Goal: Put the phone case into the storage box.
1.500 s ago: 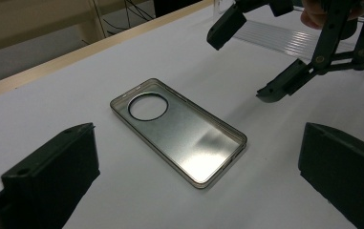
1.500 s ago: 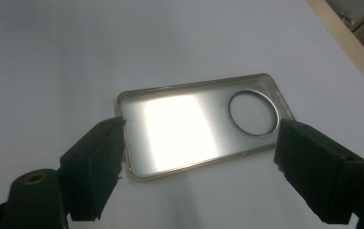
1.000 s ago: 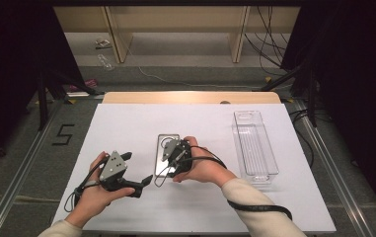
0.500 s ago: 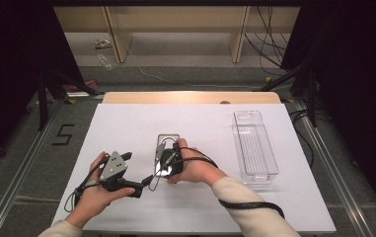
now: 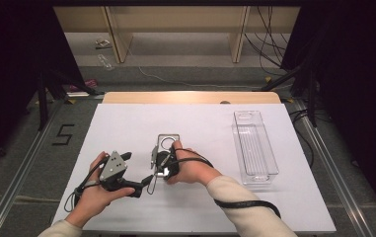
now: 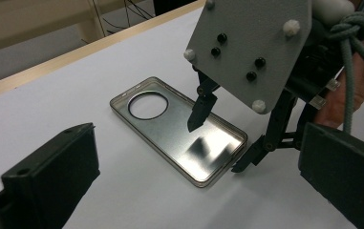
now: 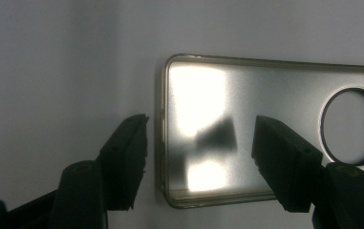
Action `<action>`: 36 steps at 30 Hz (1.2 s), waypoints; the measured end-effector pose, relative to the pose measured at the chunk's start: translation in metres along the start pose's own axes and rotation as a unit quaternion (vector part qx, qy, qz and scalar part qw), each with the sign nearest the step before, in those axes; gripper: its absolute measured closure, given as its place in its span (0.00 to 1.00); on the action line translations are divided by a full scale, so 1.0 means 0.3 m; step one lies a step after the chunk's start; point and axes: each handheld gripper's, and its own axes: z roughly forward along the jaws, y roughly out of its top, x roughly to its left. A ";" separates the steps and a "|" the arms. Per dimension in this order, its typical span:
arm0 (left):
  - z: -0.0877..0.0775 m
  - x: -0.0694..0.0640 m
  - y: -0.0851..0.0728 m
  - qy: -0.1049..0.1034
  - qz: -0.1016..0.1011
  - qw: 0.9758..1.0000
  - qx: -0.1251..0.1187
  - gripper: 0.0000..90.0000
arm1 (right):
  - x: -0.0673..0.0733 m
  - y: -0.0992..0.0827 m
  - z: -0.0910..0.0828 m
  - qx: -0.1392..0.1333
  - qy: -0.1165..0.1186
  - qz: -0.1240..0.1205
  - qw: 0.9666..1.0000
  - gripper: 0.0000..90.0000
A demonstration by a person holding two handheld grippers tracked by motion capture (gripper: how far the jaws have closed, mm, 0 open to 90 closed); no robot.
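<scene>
Case [image 5: 168, 144] lies flat on the white table [image 5: 126, 123], just below its middle, long axis running 6 to 12 o'clock in the high view. Clear, silvery-rimmed, round hole at its 12 o'clock end.

Your right gripper [image 5: 157, 163] sits at the case's 6 o'clock end, tilted down onto it. Its jaws have just been closing. In the right gripper view they straddle the short end rim: one pad [image 7: 127, 157] outside the rim on bare table, the other [image 7: 280, 162] over the case's inner face. A gap shows on both sides, so the pads do not press the rim; jaws half-wide, nothing gripped. In the left gripper view one jaw tip hangs over the case's middle, the other at the corner just off the rim.

Your left gripper [image 5: 143, 182] rests at 8 o'clock from the case, near it but apart, pointing toward the right gripper. Its jaws stand wide, nothing between them.

Clear tray [image 5: 254, 148] stands at 3 o'clock, well apart from the case.
</scene>
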 end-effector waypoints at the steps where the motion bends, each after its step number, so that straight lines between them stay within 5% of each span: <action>1: 0.000 0.000 0.000 0.000 0.001 1.000 0.000 0.00 | 0.002 0.002 0.000 0.004 0.001 0.001 1.000 0.45; 36: 0.001 0.006 -0.002 -0.002 0.002 1.000 0.000 0.00 | 0.022 0.030 0.004 0.029 0.034 -0.030 0.999 0.84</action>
